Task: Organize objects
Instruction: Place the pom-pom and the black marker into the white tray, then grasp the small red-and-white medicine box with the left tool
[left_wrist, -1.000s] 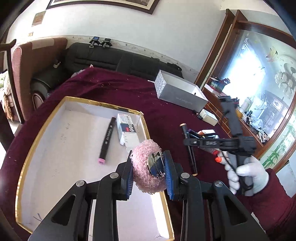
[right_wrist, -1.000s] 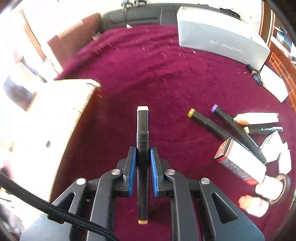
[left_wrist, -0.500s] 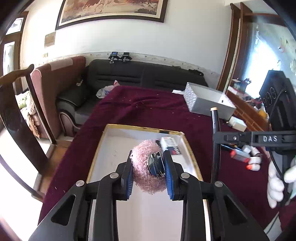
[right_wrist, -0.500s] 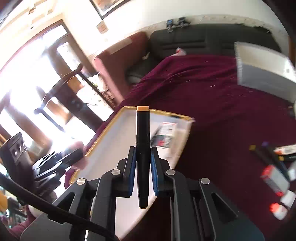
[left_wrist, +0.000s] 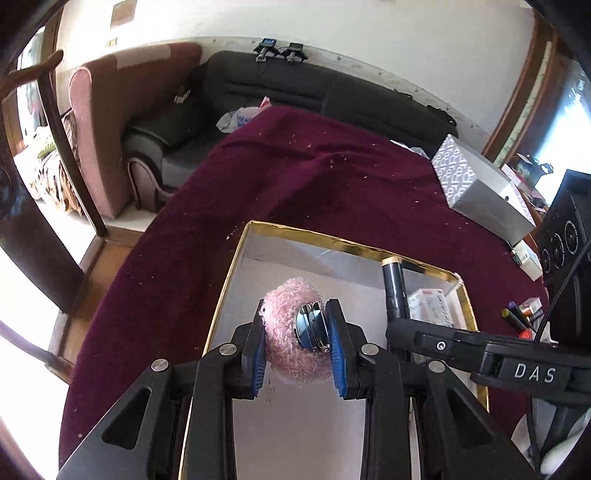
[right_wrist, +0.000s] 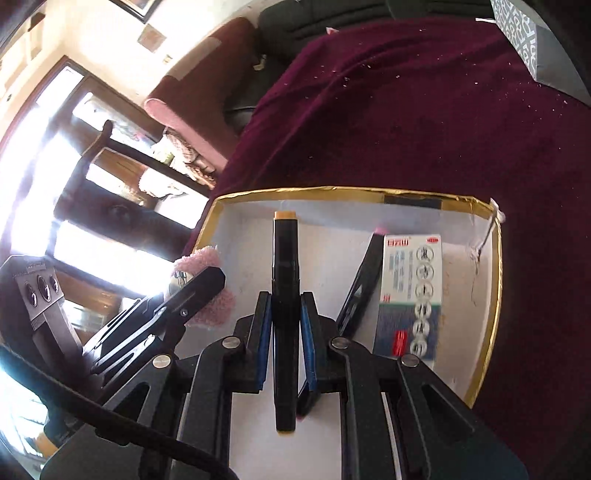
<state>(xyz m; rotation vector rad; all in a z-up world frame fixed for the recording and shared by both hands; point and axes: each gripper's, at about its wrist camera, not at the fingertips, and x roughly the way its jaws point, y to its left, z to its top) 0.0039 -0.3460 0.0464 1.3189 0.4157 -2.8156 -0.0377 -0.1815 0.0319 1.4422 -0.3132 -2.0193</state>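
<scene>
A fluffy pink scrunchie (left_wrist: 291, 328) with a shiny metal clip is pinched on edge above the gold-rimmed white tray (left_wrist: 347, 245). A black marker (right_wrist: 284, 295) with a tan cap hangs over the tray too. Inside lie another black marker (right_wrist: 364, 277) and a printed carton (right_wrist: 412, 291), side by side.

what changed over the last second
The right gripper carried the marker from over the cloth to above the box, beside the left gripper. Unchanged: both jaws clamped, the left on the scrunchie; nothing released.
</scene>
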